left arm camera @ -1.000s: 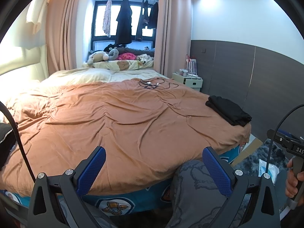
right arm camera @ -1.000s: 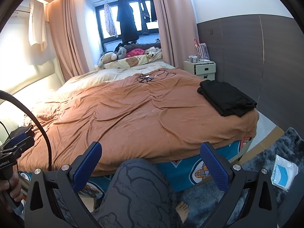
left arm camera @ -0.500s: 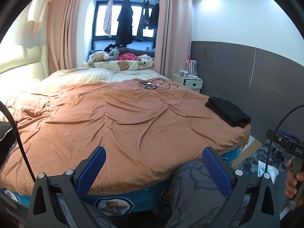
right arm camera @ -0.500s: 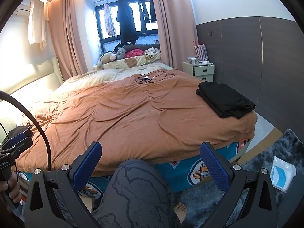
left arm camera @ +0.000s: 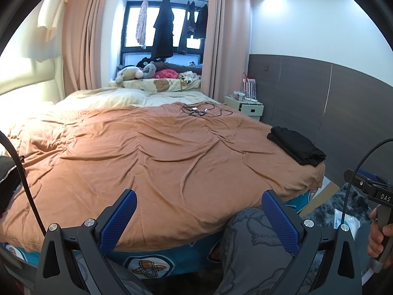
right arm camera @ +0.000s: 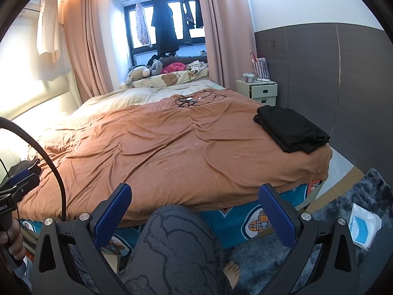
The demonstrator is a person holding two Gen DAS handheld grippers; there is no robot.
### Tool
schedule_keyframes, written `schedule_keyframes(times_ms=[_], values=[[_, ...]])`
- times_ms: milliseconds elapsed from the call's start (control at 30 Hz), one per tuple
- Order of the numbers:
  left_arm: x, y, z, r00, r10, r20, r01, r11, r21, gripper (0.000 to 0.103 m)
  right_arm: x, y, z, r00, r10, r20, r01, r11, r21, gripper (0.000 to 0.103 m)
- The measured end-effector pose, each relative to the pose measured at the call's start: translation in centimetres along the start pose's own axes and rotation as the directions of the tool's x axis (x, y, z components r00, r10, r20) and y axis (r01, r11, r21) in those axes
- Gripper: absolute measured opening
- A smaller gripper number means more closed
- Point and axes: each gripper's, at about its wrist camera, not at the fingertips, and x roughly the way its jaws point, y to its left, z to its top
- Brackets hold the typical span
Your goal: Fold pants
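My left claw point(left arm camera: 199, 218) is released, its blue pads spread wide with nothing between them, held low at the foot of the bed point(left arm camera: 157, 152). My right claw point(right arm camera: 196, 216) is released too, fingers point(right arm camera: 113, 213) wide apart, also empty and low at the bed's near edge. Each camera catches the other claw's handle at the frame's edge: the right hand point(left arm camera: 379, 236) grips its handle at the far right of the left view, and the left hand point(right arm camera: 11, 241) shows at the far left of the right view. Just past both claws is my knee point(right arm camera: 176, 241) in grey patterned cloth, pressed close to the bed's side, with a bare foot point(right arm camera: 232, 271) on the rug point(right arm camera: 343, 196) below.

The bed is covered by a creased orange duvet point(right arm camera: 172, 147). The pants point(right arm camera: 292, 130) lie as a black folded stack on the duvet's right corner, near the foot and well apart from both claws; neither claw touches them. Further up the duvet is a tangle of black cable point(right arm camera: 196, 98). Beyond the bed's right side stands a nightstand point(right arm camera: 258, 89), and plush toys point(right arm camera: 142, 72) sit on the window ledge. A white and blue packet point(right arm camera: 363, 226) lies on the rug to the right.
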Motion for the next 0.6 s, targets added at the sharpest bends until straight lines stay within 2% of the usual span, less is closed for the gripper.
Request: schedule_keyframes(times_ms=[600], values=[[-0.48, -0.22, -0.21, 1.000, 0.005, 0.006, -0.005, 1.000, -0.011, 0.102, -0.02, -0.51, 0.24, 1.000, 0.004, -0.004, -0.004, 1.000, -0.008, 0.103]])
